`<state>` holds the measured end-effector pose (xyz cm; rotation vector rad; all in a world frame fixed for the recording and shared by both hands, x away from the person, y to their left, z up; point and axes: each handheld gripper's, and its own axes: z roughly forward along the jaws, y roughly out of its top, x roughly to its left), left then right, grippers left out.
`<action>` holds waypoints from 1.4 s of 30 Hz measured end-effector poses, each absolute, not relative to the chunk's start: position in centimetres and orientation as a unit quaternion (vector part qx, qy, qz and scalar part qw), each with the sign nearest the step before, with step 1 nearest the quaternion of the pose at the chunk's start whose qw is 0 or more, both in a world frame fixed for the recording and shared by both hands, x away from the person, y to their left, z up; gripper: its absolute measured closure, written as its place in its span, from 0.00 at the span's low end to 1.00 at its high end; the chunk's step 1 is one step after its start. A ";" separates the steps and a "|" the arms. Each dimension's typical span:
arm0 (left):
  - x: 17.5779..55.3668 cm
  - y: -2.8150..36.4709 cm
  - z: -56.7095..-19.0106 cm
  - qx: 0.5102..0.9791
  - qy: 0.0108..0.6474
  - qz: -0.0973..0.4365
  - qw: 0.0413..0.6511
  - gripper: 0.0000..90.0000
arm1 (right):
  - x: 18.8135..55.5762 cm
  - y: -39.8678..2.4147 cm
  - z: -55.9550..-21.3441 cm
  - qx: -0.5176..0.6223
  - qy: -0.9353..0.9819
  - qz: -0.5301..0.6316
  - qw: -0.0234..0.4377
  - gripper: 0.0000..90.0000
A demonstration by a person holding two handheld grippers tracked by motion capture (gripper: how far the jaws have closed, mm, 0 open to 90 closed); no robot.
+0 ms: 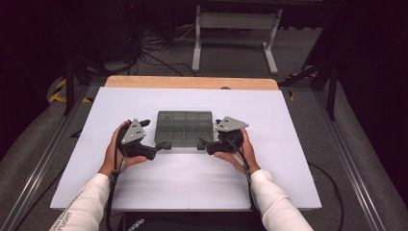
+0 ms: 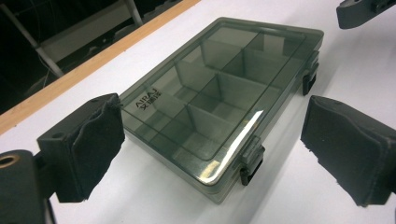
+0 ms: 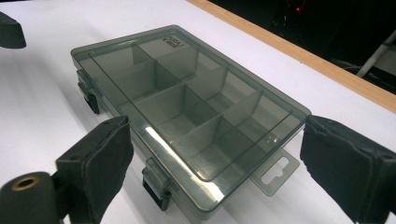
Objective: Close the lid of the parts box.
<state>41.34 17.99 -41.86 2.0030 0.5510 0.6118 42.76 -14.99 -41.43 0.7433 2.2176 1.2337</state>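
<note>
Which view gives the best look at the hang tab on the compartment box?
The right gripper view: the hang tab juts from the near corner of the compartment box, its slot plainly visible. The left gripper view shows the box's lid, dividers and two latches. The high view shows the box whole but small.

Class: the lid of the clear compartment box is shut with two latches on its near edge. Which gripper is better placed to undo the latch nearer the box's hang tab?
Right. The right gripper faces that latch with open jaws; the left gripper faces the other latch.
</note>
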 end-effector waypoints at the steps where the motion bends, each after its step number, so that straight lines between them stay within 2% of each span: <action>1: 41.2 18.0 -41.7 0.815 0.225 0.251 0.471 0.07 | 42.7 -15.0 -41.4 0.273 0.812 0.454 0.246 0.11; 42: 38.4 19.4 -40.1 0.805 0.207 0.273 0.485 0.07 | 40.1 -17.6 -40.1 0.266 0.804 0.446 0.292 0.11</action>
